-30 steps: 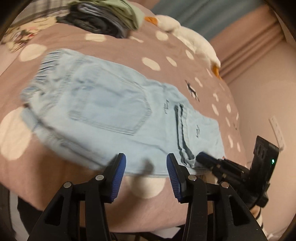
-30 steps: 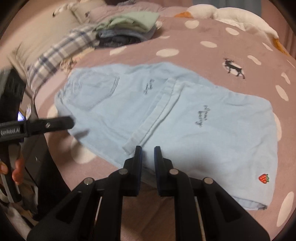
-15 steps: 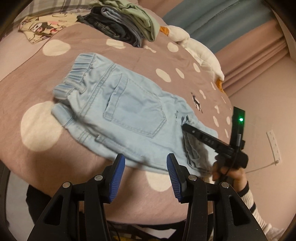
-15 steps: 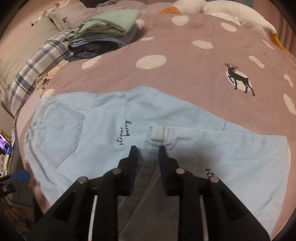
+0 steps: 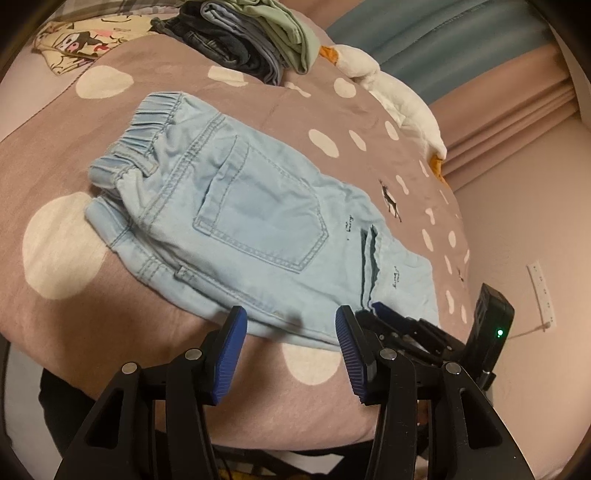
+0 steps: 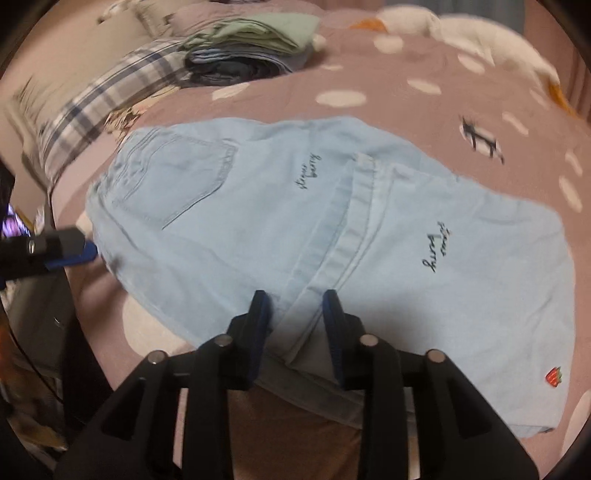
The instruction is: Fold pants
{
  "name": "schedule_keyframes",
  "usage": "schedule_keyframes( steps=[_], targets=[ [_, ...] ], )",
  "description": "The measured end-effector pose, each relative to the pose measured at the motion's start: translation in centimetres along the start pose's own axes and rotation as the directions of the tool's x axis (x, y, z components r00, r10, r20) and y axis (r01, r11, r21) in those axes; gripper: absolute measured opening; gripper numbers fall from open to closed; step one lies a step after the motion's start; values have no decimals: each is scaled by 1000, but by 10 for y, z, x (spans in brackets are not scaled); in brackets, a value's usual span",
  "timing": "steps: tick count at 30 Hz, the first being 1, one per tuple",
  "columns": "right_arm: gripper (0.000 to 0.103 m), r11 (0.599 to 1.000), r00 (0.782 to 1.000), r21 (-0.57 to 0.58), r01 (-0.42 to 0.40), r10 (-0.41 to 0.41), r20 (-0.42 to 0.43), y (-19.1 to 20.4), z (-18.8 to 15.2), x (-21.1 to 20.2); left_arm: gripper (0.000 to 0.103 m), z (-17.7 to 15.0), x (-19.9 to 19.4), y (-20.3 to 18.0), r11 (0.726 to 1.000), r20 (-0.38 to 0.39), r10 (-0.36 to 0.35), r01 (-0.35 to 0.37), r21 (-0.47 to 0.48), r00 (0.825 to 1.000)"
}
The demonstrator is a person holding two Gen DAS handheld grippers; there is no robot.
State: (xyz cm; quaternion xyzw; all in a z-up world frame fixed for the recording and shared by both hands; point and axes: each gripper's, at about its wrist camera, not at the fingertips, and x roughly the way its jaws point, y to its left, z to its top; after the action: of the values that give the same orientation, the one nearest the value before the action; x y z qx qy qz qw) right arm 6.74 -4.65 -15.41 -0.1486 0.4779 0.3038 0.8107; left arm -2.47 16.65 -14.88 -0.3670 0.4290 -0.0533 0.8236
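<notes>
Light blue denim pants (image 5: 258,225) lie folded on a mauve dotted bedspread (image 5: 66,177), waistband at far left, back pocket up. My left gripper (image 5: 290,325) is open and empty, at the near edge of the pants. My right gripper (image 6: 297,306) is partly open, its fingers either side of the folded leg hem (image 6: 343,254) at the near edge; it does not clamp the cloth. The pants fill the right wrist view (image 6: 424,258). The right gripper also shows in the left wrist view (image 5: 391,317), and the left gripper's tip in the right wrist view (image 6: 74,254).
A stack of folded clothes (image 5: 251,33) sits at the far side of the bed. A white plush toy (image 5: 399,99) lies along the far right edge. A plaid pillow (image 6: 103,99) is at the left. A wall with an outlet (image 5: 541,291) is to the right.
My right gripper has pulled back to the near edge of the pants and opened wider. My left gripper has moved closer to the pants' near edge and stayed open.
</notes>
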Motion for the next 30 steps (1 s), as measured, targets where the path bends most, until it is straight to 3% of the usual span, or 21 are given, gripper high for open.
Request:
schedule_keyframes(
  steps=[4,7,11,12,15,17,18,22,24,30],
  targets=[
    [35,999,999,19,-30,31,-30,-2,14,-4,48,1,-3,2,1000,6,-2,2,-1,1000],
    [33,992,992,46,-119,117,38,-1,32,-14,48,4,-7,1,1000,26,0,0,17,1000],
    [35,998,996,23,-67,65,61,8,59,4,48,21,-8,-11,996,63,-17,11,83,998],
    [35,995,995,42,-87,84,55,10,63,12,48,25,-6,-12,995,70,-19,12,97,997],
    [34,983,988,101,-153,151,20,16,64,35,48,39,14,-9,992,67,43,-50,117,997],
    [35,990,993,83,-114,114,2,30,56,43,48,47,37,2,984,16,136,-137,113,991],
    [36,994,995,63,-95,94,13,36,52,40,43,49,43,7,983,-5,153,-151,105,988],
    [35,994,995,38,-99,100,-19,38,54,35,42,51,34,16,990,4,123,-123,68,992],
    [35,995,995,45,-93,95,-34,37,56,30,42,49,18,20,995,22,75,-76,59,997],
    [37,993,991,-15,-117,118,61,58,68,19,51,30,-31,42,1000,110,-1,-1,14,994]
  ],
)
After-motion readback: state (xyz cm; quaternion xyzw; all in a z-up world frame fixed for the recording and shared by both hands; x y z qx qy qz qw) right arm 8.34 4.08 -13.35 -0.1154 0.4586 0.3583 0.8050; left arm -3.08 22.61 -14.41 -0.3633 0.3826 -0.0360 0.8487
